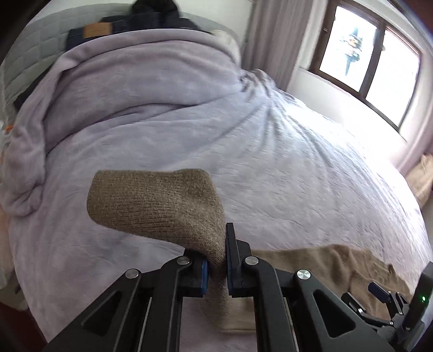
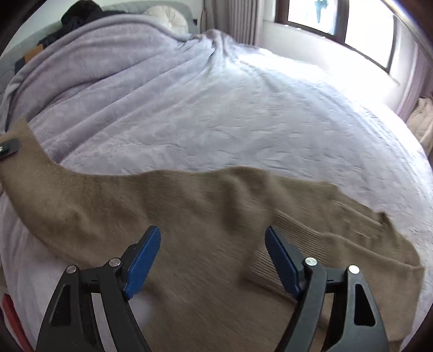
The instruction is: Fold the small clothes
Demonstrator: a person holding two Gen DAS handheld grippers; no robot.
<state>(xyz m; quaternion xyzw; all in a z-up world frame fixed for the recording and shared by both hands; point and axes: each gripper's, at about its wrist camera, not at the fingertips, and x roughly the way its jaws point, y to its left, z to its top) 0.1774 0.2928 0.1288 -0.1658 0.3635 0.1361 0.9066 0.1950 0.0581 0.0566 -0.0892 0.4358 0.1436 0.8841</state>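
Observation:
A tan knit sweater [image 2: 189, 211] lies spread on the lilac bed cover [image 2: 216, 113]. My left gripper [image 1: 217, 260] is shut on the end of a sweater sleeve [image 1: 157, 200], which stands lifted above the bed. In the right wrist view that raised sleeve [image 2: 40, 173] runs up to the left gripper's tip [image 2: 9, 147] at the left edge. My right gripper [image 2: 212, 243] is open and empty, low over the sweater's body, with its ribbed hem [image 2: 284, 243] beside the right finger. The right gripper's tip also shows in the left wrist view [image 1: 379, 291].
A bunched lilac blanket [image 1: 130, 89] is heaped at the bed's head, with dark clothes [image 1: 121, 24] and a pale pillow [image 2: 167, 16] behind it. A window [image 1: 365, 54] and curtains [image 1: 273, 38] stand at the right. A beige cushion [image 2: 422, 119] sits past the bed's right edge.

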